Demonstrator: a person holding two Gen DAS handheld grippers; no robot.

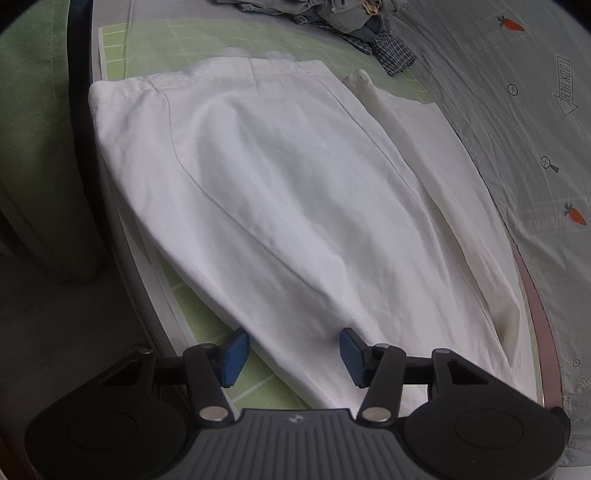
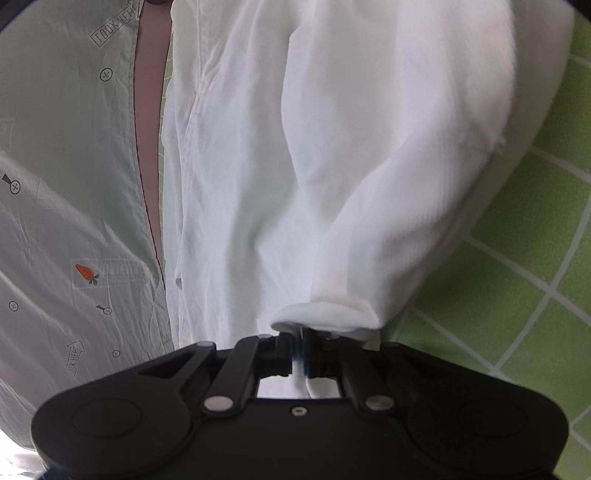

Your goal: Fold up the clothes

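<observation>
A white garment lies spread over a green grid mat, its hemmed end toward the far side. My left gripper is open just above the garment's near end, its blue pads on either side of the cloth without touching it. In the right wrist view the same white garment fills the frame, bunched and partly lifted. My right gripper is shut on a rolled edge of that cloth, which hangs from the jaws over the green mat.
A pale sheet printed with carrots and arrows covers the surface to the right of the mat. A heap of grey and checked clothes lies at the far side. A dark curved edge bounds the mat on the left, with floor beyond.
</observation>
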